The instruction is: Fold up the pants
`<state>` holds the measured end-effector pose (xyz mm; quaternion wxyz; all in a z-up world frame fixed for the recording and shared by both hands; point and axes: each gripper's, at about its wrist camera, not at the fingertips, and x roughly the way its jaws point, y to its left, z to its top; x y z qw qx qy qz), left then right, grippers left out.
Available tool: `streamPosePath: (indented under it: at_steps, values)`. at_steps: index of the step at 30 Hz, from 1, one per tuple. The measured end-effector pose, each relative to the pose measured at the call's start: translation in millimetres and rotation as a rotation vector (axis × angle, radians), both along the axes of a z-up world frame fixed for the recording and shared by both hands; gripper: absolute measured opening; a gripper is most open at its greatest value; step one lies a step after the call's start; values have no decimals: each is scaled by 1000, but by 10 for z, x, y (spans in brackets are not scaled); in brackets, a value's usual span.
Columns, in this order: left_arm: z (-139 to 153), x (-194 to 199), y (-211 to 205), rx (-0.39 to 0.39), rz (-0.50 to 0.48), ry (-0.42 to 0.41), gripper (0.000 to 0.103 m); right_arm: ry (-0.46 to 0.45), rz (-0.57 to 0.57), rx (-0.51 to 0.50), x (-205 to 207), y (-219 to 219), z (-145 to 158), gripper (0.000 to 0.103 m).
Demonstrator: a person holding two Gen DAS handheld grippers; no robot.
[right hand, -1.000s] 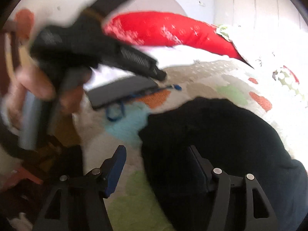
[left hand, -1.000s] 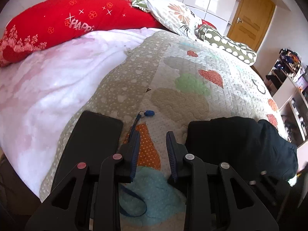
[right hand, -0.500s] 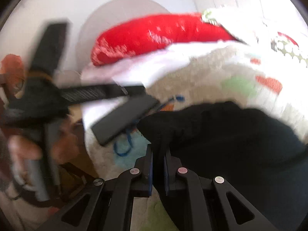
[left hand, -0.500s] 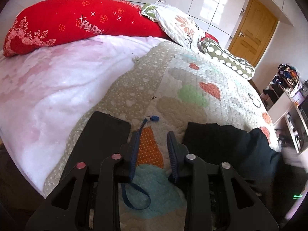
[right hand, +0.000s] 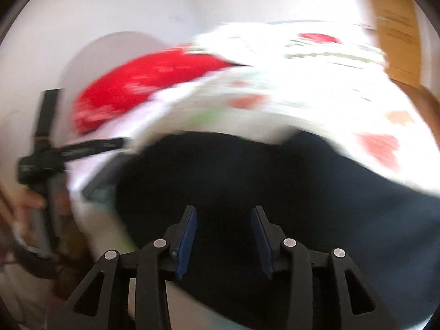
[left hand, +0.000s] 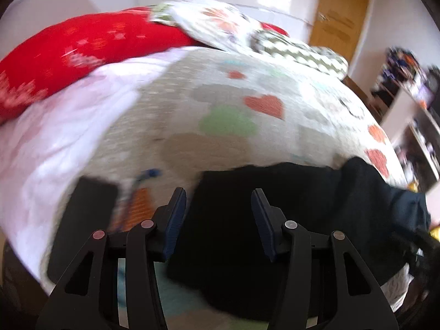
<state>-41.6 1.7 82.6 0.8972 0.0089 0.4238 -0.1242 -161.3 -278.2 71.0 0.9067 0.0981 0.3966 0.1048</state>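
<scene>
Black pants point(left hand: 288, 209) lie bunched on the quilted bed cover point(left hand: 220, 104) near its front edge. In the left wrist view my left gripper point(left hand: 218, 214) hovers over their left part. Its jaws are opening, and the cloth lies beneath the gap with no pad pressing on it. The right wrist view is badly blurred. There my right gripper point(right hand: 223, 238) is over the same dark pants point(right hand: 275, 181), its jaws also opening and gripping nothing. The left gripper point(right hand: 55, 154) shows at the left edge of that view, held by a hand point(right hand: 30, 200).
A flat black slab point(left hand: 82, 220) with a blue lanyard point(left hand: 148, 174) lies left of the pants. A pink blanket point(left hand: 55, 143), a red pillow point(left hand: 82, 44) and patterned pillows point(left hand: 220, 24) fill the far side. A wooden door point(left hand: 341, 13) and cluttered shelves point(left hand: 412, 96) stand at the right.
The right gripper closed on the pants' edge half a second ago and has since spread its jaws. The left gripper slid right, from over the lanyard to over the pants, and widened.
</scene>
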Motion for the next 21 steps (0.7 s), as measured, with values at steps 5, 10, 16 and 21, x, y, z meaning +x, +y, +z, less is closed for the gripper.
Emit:
streamPosePath:
  at_steps: [5, 10, 16, 21]
  values:
    - [-284, 292, -555, 121, -32, 42, 49, 60, -234, -48, -191, -819, -168, 40]
    - [-464, 524, -567, 183, 31, 53, 49, 55, -270, -88, -420, -1171, -147, 40]
    - [-427, 400, -471, 135, 45, 16, 48, 45, -268, -52, -561, -1331, -151, 40]
    - [-233, 148, -379, 67, 50, 12, 48, -4, -263, -19, -615, -1317, -8, 40]
